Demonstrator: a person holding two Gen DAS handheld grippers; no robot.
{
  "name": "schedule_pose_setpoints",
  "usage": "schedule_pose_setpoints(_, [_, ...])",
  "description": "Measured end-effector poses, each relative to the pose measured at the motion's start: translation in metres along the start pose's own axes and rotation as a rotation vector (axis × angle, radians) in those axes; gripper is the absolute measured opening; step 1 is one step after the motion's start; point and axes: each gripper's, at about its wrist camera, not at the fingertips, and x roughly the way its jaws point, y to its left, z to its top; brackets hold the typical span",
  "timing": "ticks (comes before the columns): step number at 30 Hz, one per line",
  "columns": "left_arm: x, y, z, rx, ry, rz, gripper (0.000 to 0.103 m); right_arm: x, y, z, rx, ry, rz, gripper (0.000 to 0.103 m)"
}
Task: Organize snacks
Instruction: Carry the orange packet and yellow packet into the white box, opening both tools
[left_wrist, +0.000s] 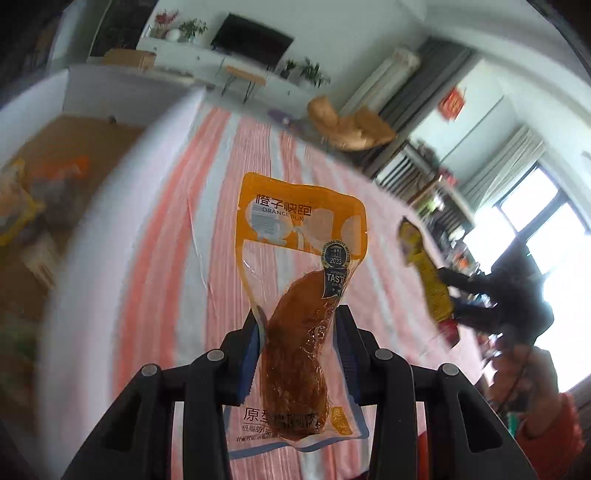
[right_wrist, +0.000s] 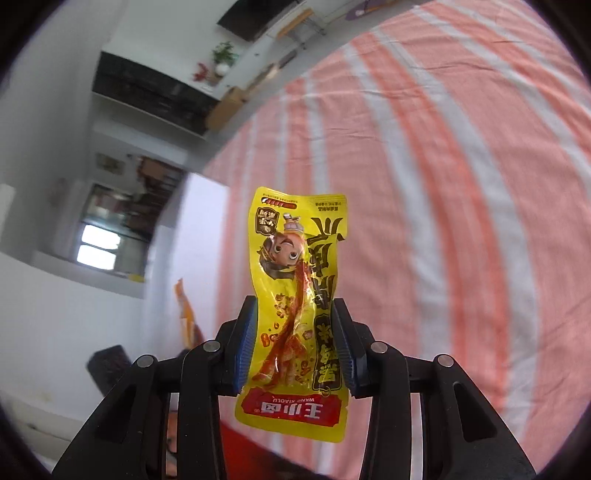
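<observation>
My left gripper (left_wrist: 300, 325) is shut on an orange-topped clear chicken breast pouch (left_wrist: 301, 280), held upright above the striped bed. My right gripper (right_wrist: 294, 314) is shut on a yellow cartoon snack packet (right_wrist: 295, 280), held above the same orange-and-white striped sheet (right_wrist: 443, 184). In the left wrist view the yellow packet (left_wrist: 428, 273) shows at the right in the other black gripper. In the right wrist view the orange pouch's edge (right_wrist: 184, 310) shows at the lower left.
A white storage box (left_wrist: 96, 206) with a brown bottom holds several snack packets (left_wrist: 22, 206) at the left of the bed. A brown plush toy (left_wrist: 347, 125) lies at the bed's far end. Shelves, a TV and windows lie beyond.
</observation>
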Motion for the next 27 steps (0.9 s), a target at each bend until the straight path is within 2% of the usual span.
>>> schedule_pose_setpoints(2, [-0.027, 0.009, 0.015, -0.006, -0.042, 0.019, 0.039, 0.011, 0.042, -0.002, -0.024, 0.011, 0.078, 0.041])
schedule_pose_setpoints(4, [-0.054, 0.027, 0.028, -0.009, -0.075, 0.085, 0.040, 0.029, 0.083, -0.003, -0.066, 0.033, 0.146, 0.041])
schedule_pose_setpoints(7, [-0.089, 0.064, 0.039, 0.012, -0.105, 0.277, 0.043, 0.074, 0.160, -0.009, -0.156, 0.093, 0.231, 0.042])
schedule_pose_setpoints(9, [-0.109, 0.094, 0.041, 0.004, -0.114, 0.401, 0.046, 0.112, 0.215, -0.016, -0.249, 0.125, 0.235, 0.043])
schedule_pose_setpoints(11, [-0.125, 0.120, 0.040, -0.014, -0.123, 0.501, 0.045, 0.140, 0.252, -0.033, -0.315, 0.144, 0.234, 0.046])
schedule_pose_setpoints(12, [-0.131, 0.130, 0.037, -0.025, -0.126, 0.528, 0.047, 0.160, 0.270, -0.040, -0.343, 0.158, 0.236, 0.053])
schedule_pose_setpoints(14, [-0.144, 0.146, 0.031, -0.044, -0.127, 0.582, 0.058, 0.194, 0.298, -0.057, -0.399, 0.175, 0.198, 0.064])
schedule_pose_setpoints(15, [-0.149, 0.150, 0.026, -0.049, -0.132, 0.603, 0.072, 0.208, 0.306, -0.066, -0.425, 0.181, 0.175, 0.075])
schedule_pose_setpoints(16, [-0.154, 0.153, 0.022, -0.053, -0.142, 0.623, 0.084, 0.217, 0.312, -0.074, -0.450, 0.187, 0.150, 0.078])
schedule_pose_setpoints(18, [-0.166, 0.154, 0.008, -0.053, -0.178, 0.654, 0.090, 0.224, 0.317, -0.087, -0.515, 0.184, 0.084, 0.078])
schedule_pose_setpoints(20, [-0.171, 0.149, -0.002, -0.046, -0.196, 0.670, 0.092, 0.223, 0.323, -0.098, -0.618, 0.149, 0.019, 0.084])
schedule_pose_setpoints(23, [-0.174, 0.129, -0.011, -0.027, -0.219, 0.715, 0.092, 0.204, 0.332, -0.116, -0.788, 0.040, -0.083, 0.085])
schedule_pose_setpoints(25, [-0.179, 0.110, -0.008, 0.020, -0.259, 0.773, 0.097, 0.176, 0.338, -0.130, -0.885, -0.100, -0.105, 0.087])
schedule_pose_setpoints(27, [-0.178, 0.094, 0.003, 0.067, -0.319, 0.859, 0.103, 0.141, 0.339, -0.142, -0.939, -0.259, -0.064, 0.097])
